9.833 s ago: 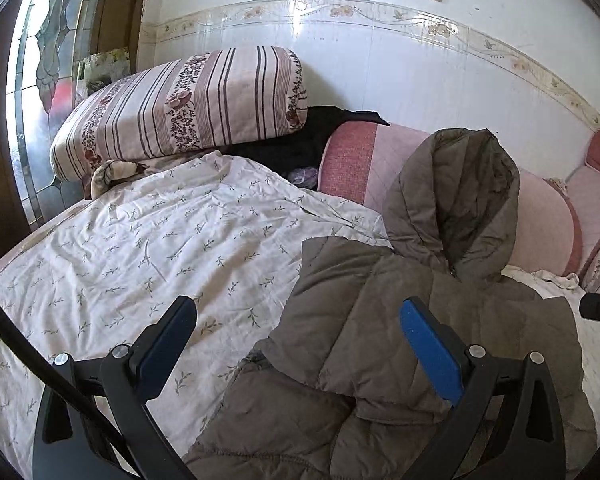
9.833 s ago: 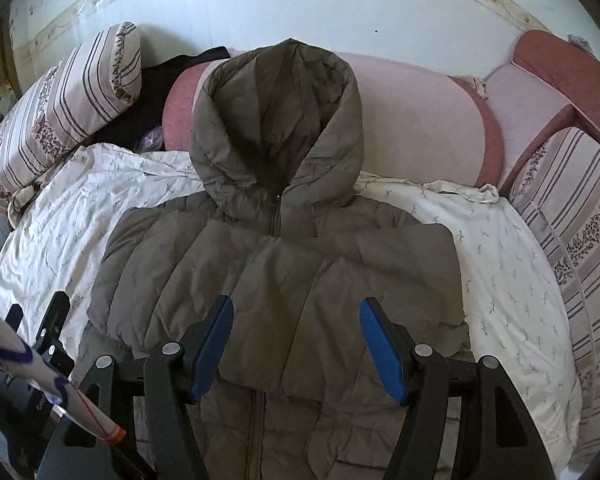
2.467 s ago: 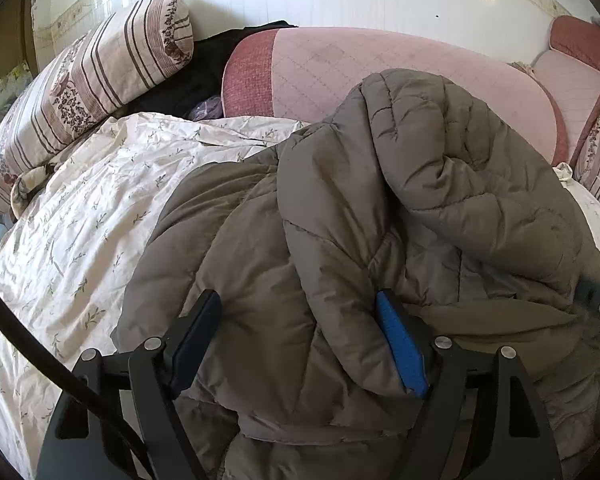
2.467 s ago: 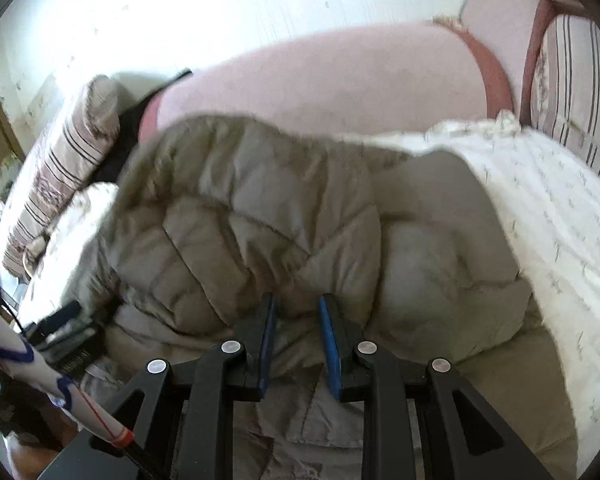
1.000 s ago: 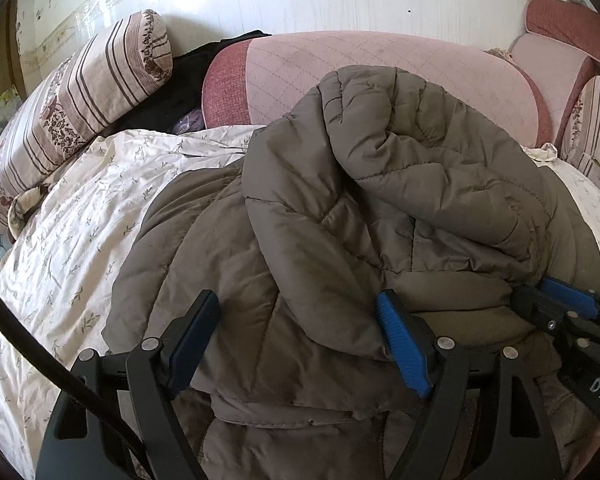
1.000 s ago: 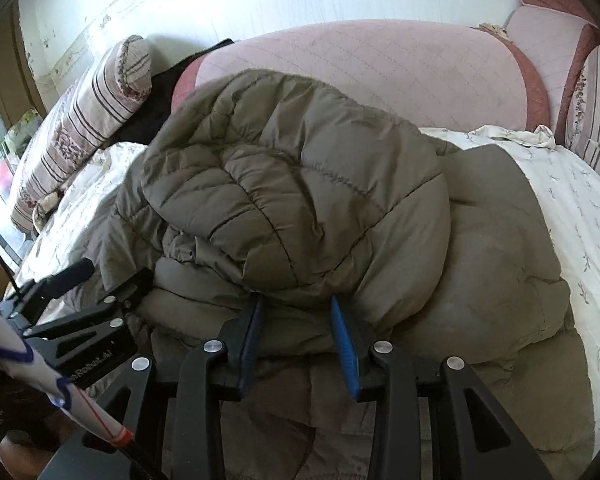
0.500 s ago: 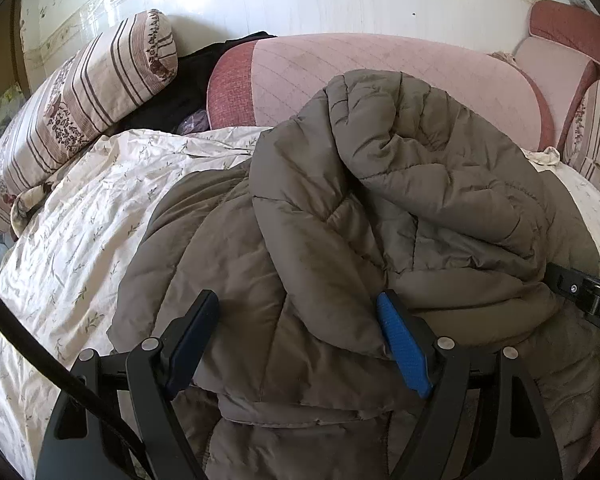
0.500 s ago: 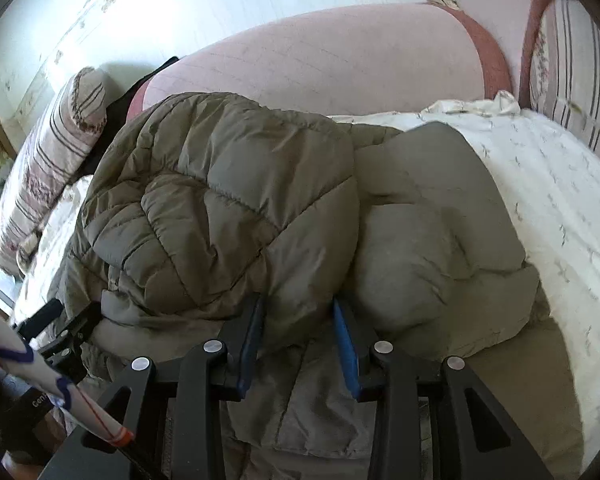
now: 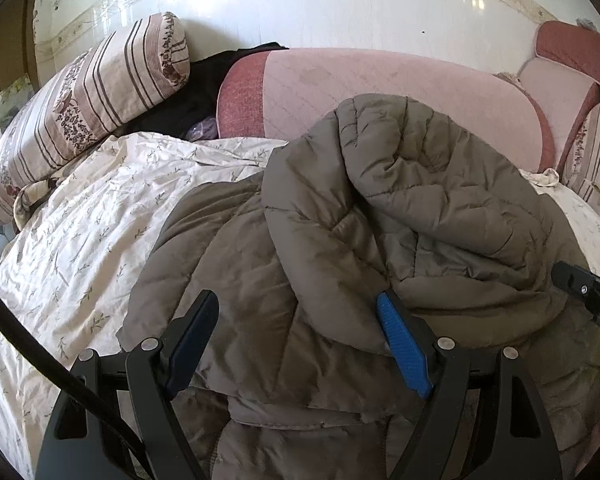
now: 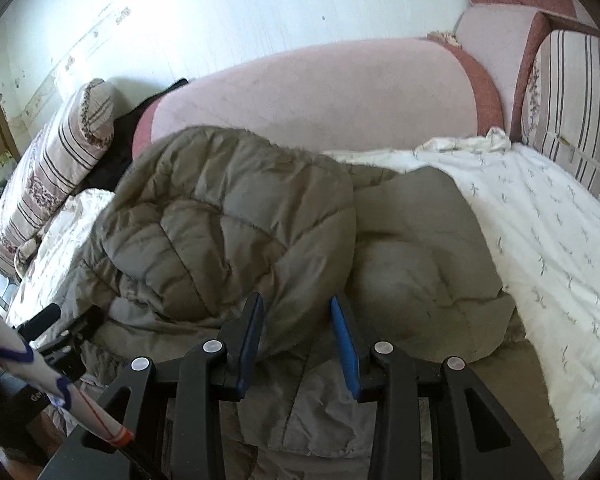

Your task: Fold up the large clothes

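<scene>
A grey-brown quilted hooded jacket (image 9: 340,248) lies bunched on a bed, its hood and upper part folded forward over its body. It also shows in the right wrist view (image 10: 228,224). My left gripper (image 9: 296,336) is open, its fingers spread over the jacket's front fold. My right gripper (image 10: 296,328) is partly closed around a fold of the jacket, with a gap still between the pads. The right gripper's tip (image 9: 580,288) shows at the right edge of the left wrist view.
A white floral sheet (image 9: 80,240) covers the bed. A pink bolster (image 9: 380,88) runs along the back wall. A striped pillow (image 9: 88,92) lies at the left, another (image 10: 572,100) at the right. A black garment (image 9: 204,80) lies behind.
The hood and upper jacket were folded forward over the body. In the last second my right gripper widened slightly on the fold and drew right. The left gripper stayed open.
</scene>
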Tool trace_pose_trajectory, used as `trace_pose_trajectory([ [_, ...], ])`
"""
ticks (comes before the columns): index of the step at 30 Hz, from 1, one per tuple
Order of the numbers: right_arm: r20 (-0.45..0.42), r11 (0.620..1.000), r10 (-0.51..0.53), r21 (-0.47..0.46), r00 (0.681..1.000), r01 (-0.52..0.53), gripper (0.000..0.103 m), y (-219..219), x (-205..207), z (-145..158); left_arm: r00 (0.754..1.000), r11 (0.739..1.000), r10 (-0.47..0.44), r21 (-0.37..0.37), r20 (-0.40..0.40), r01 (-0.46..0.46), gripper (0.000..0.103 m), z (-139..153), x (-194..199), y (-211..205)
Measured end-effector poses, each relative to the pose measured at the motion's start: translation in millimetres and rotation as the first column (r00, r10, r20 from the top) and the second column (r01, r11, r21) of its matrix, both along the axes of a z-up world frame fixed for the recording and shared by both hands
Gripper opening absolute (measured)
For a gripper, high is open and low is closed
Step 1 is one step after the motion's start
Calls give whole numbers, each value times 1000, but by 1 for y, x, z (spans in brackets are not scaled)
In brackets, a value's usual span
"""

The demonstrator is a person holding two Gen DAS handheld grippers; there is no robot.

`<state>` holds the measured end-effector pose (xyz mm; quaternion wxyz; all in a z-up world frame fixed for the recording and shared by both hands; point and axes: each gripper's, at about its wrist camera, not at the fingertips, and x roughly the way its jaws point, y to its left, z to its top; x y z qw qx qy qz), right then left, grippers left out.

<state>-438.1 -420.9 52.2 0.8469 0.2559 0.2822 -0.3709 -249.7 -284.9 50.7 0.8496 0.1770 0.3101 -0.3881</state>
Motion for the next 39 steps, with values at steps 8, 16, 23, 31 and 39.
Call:
trace_pose_trajectory([
  [8, -37, 999, 18, 36, 999, -17, 40, -4, 5, -9, 999, 999, -10, 38, 31, 9, 81, -4, -6, -2],
  [16, 28, 998, 22, -62, 999, -21, 40, 11, -2, 16, 1000, 1000, -9, 27, 26, 8, 81, -2, -8, 0],
  [23, -45, 997, 73, -32, 996, -75, 41, 16, 15, 0, 999, 999, -13, 31, 30, 12, 81, -2, -8, -1],
  [31, -101, 996, 86, -15, 991, -88, 44, 15, 21, -14, 999, 999, -15, 39, 31, 14, 81, -4, -9, -2],
  [39, -76, 998, 60, -22, 995, -62, 45, 22, 11, 3, 1000, 1000, -11, 22, 11, 11, 81, 8, -12, 5],
])
